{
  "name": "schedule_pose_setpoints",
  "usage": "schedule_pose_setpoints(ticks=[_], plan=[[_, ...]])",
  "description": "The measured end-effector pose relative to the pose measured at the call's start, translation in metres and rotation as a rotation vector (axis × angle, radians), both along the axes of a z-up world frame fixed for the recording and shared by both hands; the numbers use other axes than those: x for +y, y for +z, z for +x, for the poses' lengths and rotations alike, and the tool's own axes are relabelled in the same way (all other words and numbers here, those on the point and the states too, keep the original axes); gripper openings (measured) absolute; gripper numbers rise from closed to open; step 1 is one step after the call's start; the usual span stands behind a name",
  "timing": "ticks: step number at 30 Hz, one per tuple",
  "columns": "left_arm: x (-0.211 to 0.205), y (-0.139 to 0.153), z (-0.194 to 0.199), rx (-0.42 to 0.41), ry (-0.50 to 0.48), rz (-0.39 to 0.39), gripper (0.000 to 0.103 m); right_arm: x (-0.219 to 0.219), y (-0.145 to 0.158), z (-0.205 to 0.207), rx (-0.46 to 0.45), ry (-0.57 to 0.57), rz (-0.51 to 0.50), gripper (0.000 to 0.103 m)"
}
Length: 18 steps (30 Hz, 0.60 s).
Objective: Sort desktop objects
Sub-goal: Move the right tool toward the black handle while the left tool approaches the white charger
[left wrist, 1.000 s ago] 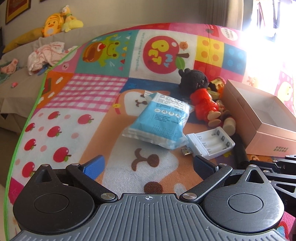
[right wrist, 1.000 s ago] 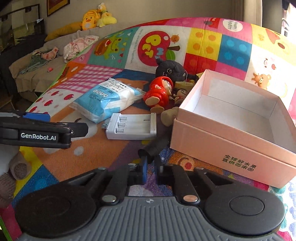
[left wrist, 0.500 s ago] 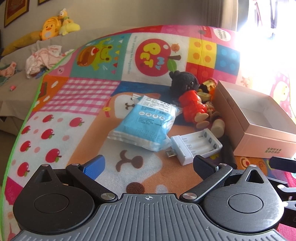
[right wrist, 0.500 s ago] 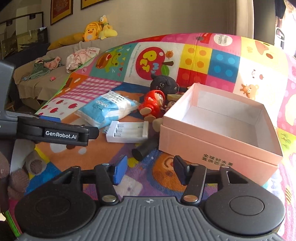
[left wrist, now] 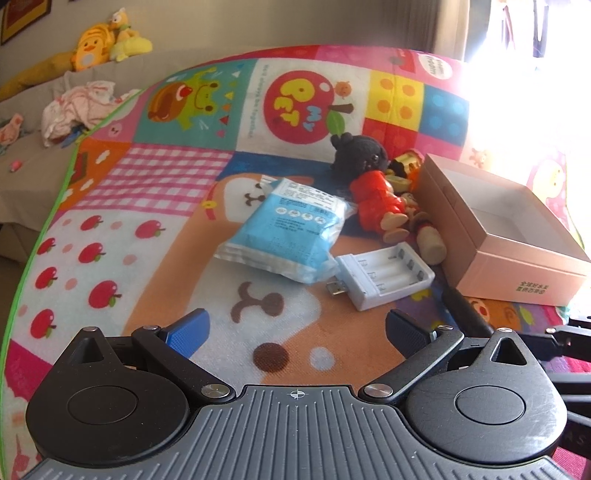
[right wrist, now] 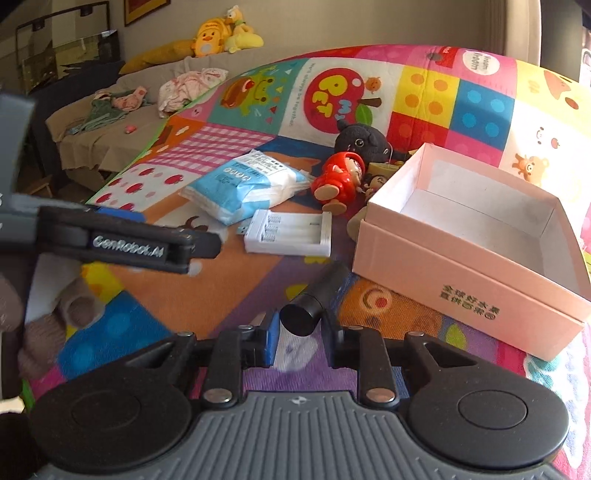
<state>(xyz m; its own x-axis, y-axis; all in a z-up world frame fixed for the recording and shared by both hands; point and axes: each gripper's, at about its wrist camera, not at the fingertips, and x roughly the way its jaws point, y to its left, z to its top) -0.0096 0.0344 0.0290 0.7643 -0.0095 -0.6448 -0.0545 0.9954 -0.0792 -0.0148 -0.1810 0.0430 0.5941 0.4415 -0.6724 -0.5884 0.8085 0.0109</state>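
Observation:
On the colourful mat lie a blue tissue pack [left wrist: 291,229] [right wrist: 243,184], a white battery charger [left wrist: 384,277] [right wrist: 291,232], a red doll [left wrist: 376,199] [right wrist: 340,181], a black plush [left wrist: 358,155] [right wrist: 362,136] and a black cylinder [right wrist: 317,295] [left wrist: 461,306]. An open pink box [right wrist: 480,240] [left wrist: 509,236] stands at the right. My right gripper [right wrist: 300,339] is open, its fingers on either side of the cylinder's near end. My left gripper [left wrist: 295,332] is open and empty, short of the charger.
A sofa [right wrist: 110,122] with clothes and yellow plush toys [right wrist: 221,33] stands beyond the mat's far left edge. The left gripper's body [right wrist: 122,243] crosses the left of the right wrist view. More small toys lie between the doll and the box.
My right gripper opened, then moved forward so its fingers now flank the black cylinder's end. My left gripper stayed open and shifted only slightly.

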Motion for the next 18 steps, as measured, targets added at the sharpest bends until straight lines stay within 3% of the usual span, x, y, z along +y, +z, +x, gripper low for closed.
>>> schedule_pose_setpoints(ticks=[4, 7, 8, 11, 15, 18], plan=[[-0.02, -0.003, 0.003, -0.005, -0.083, 0.001, 0.103, -0.039, 0.0, -0.02, -0.001, -0.015, -0.042, 0.022], [-0.035, -0.006, 0.011, -0.001, -0.123, 0.003, 0.103, -0.068, 0.0, -0.022, -0.054, -0.14, -0.067, 0.024], [-0.039, -0.007, 0.016, 0.0, -0.132, 0.005, 0.103, -0.079, -0.001, -0.019, -0.078, -0.201, -0.073, 0.03], [-0.053, -0.011, 0.032, 0.011, -0.148, 0.024, 0.103, -0.098, -0.002, -0.015, -0.139, -0.338, -0.054, 0.064], [-0.065, -0.017, 0.056, 0.039, -0.134, 0.059, 0.103, -0.107, -0.007, -0.012, -0.101, -0.379, 0.061, 0.074], [-0.068, -0.02, 0.071, 0.057, -0.108, 0.055, 0.103, -0.1, -0.018, -0.008, -0.077, -0.375, 0.066, 0.077]])
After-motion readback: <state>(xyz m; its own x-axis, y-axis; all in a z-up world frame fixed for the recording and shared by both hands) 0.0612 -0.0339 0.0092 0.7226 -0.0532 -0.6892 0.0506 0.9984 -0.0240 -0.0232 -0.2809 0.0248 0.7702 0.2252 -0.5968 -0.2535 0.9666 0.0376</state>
